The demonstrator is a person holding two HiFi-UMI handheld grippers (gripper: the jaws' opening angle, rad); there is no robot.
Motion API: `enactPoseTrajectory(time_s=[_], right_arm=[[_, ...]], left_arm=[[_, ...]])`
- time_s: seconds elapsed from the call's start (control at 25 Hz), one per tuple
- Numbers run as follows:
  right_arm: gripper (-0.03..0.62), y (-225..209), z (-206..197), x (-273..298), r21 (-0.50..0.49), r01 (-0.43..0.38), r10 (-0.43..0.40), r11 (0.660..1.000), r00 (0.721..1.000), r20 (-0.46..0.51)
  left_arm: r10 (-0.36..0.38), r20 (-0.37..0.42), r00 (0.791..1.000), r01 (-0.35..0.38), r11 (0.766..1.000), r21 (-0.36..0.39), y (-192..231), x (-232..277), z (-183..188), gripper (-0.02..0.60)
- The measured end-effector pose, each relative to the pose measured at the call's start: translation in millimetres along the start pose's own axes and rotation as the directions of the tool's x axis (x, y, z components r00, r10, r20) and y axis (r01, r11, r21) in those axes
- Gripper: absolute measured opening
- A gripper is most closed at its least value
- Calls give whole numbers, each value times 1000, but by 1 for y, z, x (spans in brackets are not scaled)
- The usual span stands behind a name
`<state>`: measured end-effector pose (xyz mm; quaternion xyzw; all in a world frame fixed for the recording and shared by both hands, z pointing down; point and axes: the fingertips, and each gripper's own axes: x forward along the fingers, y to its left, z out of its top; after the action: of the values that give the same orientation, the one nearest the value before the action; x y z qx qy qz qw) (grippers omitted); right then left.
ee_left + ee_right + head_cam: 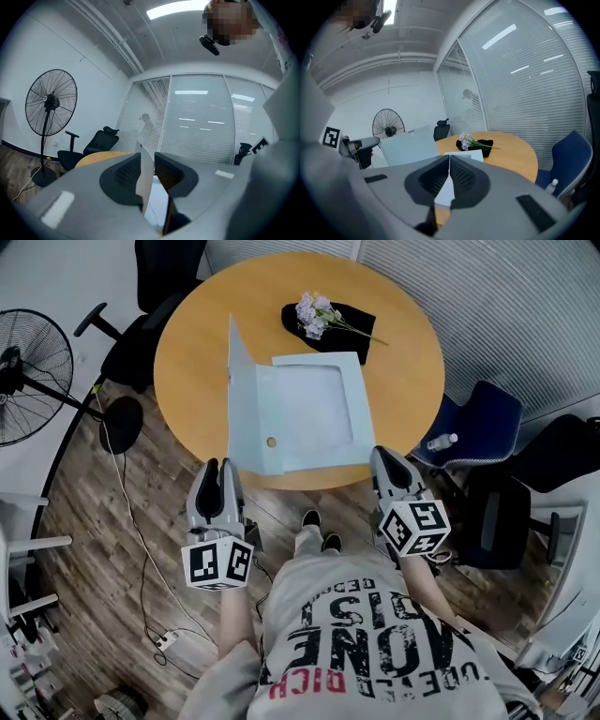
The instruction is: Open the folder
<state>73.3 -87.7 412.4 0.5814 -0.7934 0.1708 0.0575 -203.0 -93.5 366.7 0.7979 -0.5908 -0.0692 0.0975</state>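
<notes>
Folder (309,413) on the bench (187,362), head view: cover (240,390) upright along its left edge, running straight away from your left tool (218,474). Left gripper view: jaws apart around that cover. Right gripper view: your right tool (449,160) clamps the folder's near corner.

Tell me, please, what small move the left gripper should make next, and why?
Probably tip the cover over leftward until it lies flat: it stands upright, loose between the parted jaws of the left gripper, while the right gripper pins the folder's back.
</notes>
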Motion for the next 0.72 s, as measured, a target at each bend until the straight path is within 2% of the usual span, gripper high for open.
enactPoseTrajectory(time_s=[0.16, 0.72], right_arm=[[13, 4, 7, -1, 5, -21, 21, 1000, 1000, 23], [12, 7, 36, -42, 14, -64, 63, 998, 993, 104]], left_arm=[[-6, 24, 1000, 6, 1000, -11, -13, 0, 13, 98], [-66, 76, 995, 65, 998, 19, -63, -11, 44, 90]])
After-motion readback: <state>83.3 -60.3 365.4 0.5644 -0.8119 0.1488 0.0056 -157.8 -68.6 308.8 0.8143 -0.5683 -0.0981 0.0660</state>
